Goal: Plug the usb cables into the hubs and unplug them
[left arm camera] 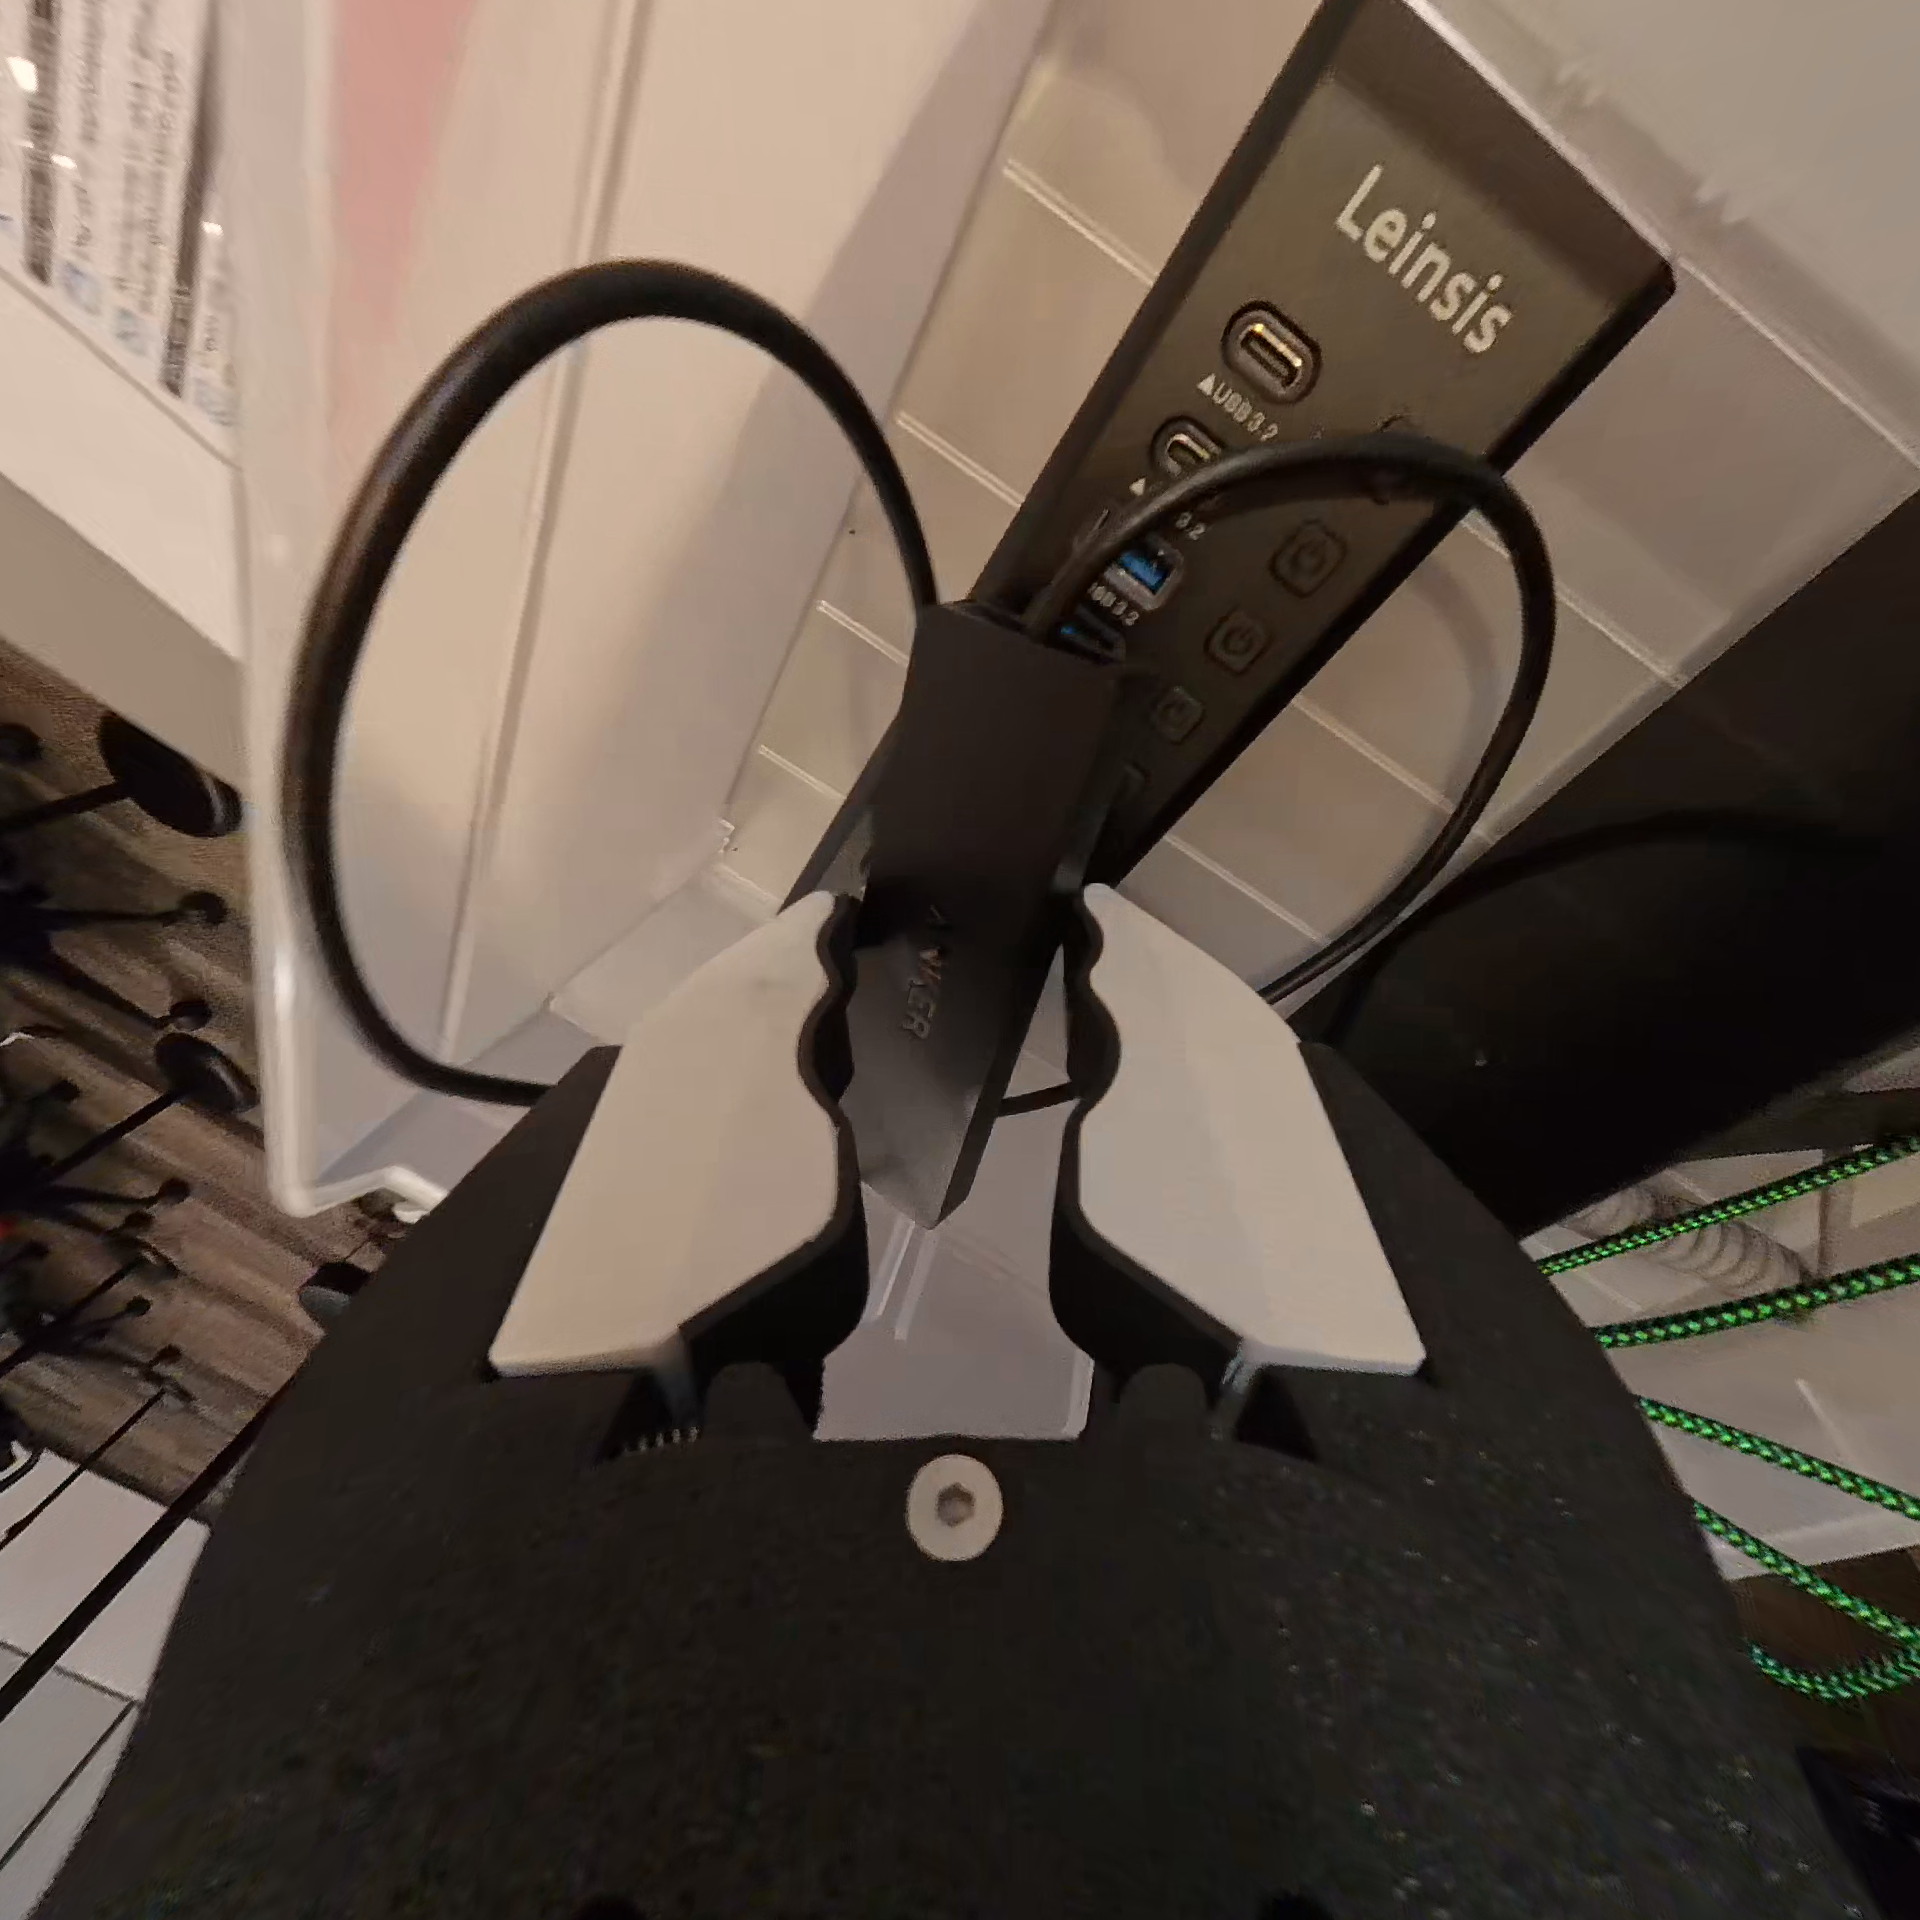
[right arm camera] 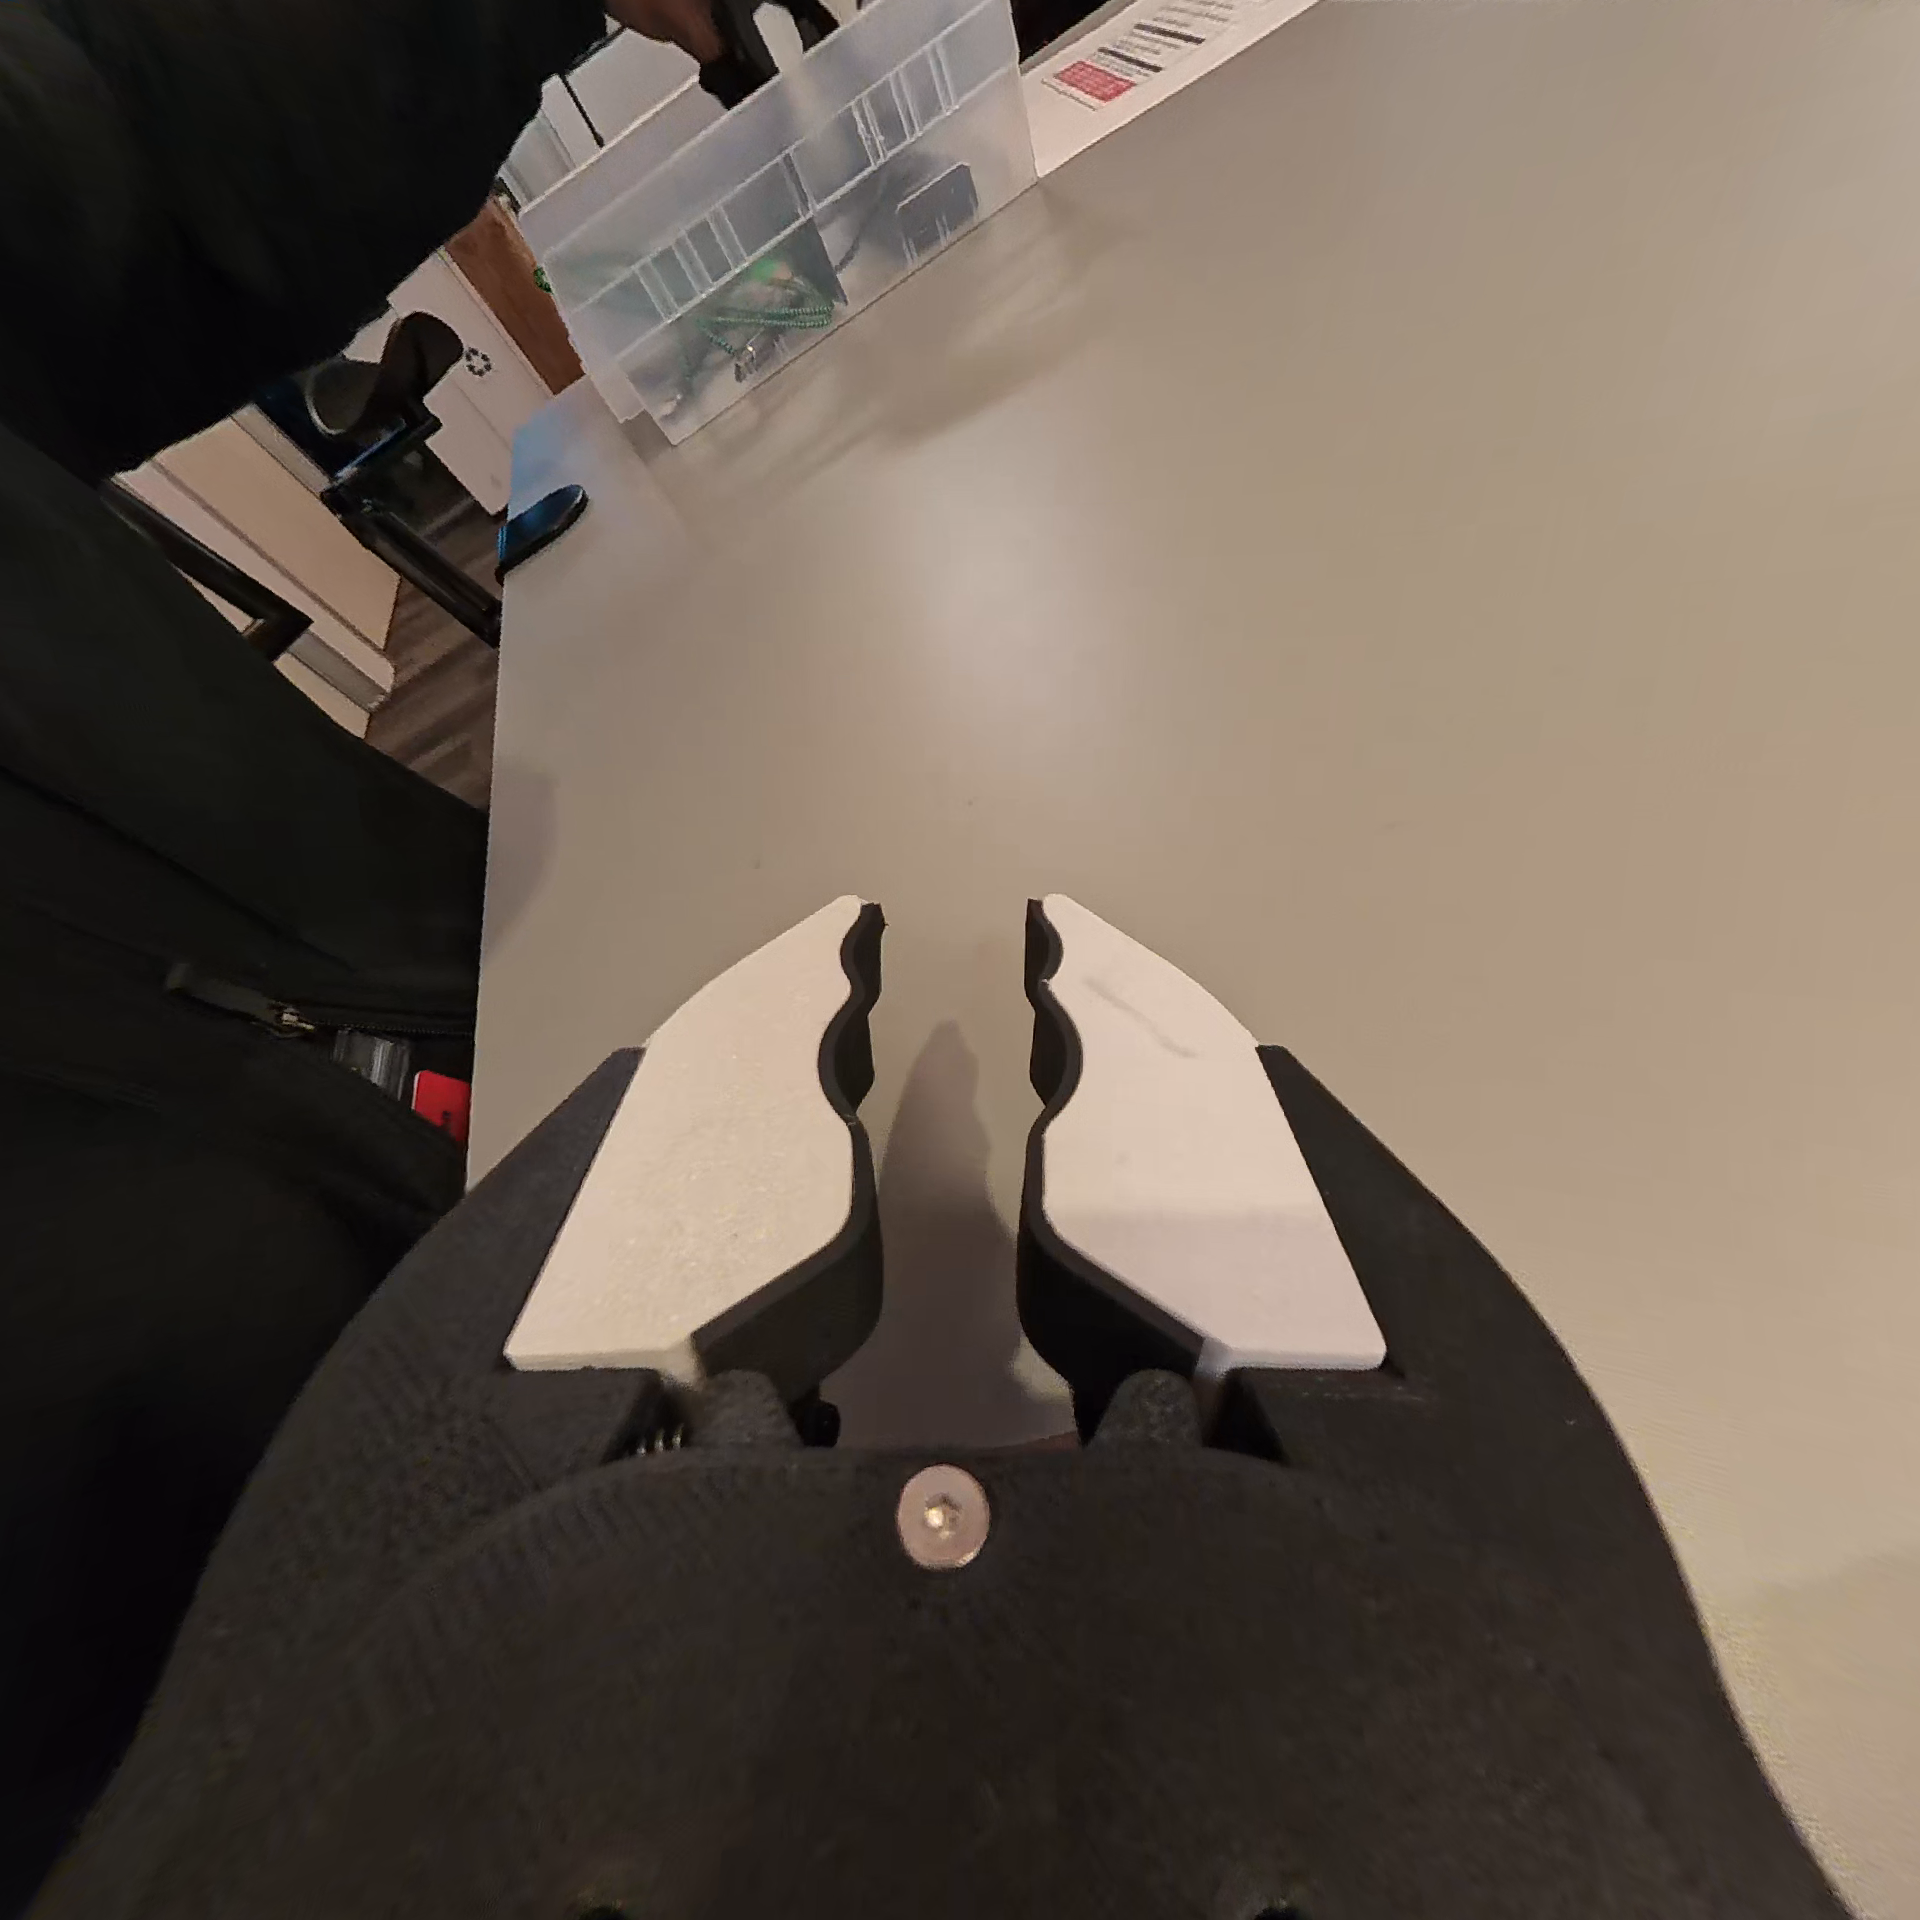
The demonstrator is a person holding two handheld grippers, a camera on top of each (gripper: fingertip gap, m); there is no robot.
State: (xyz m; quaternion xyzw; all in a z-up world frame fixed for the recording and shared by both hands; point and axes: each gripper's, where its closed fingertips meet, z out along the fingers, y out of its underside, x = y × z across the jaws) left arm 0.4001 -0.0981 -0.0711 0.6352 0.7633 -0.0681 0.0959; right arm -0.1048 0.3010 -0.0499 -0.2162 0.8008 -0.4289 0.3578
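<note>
The left hand-held gripper (left arm camera: 961, 1023) is clamped on a small black hub (left arm camera: 971, 831), no cable visibly plugged yet, while the right hand-held gripper (right arm camera: 954, 925) hovers apart over the bare tabletop (right arm camera: 1351, 623).

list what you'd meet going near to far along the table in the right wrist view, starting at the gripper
right gripper with white fingers, open and empty → bare stretch of the beige table → translucent plastic storage bin holding green braided cable → white printed paper sheet at the far edge
</note>
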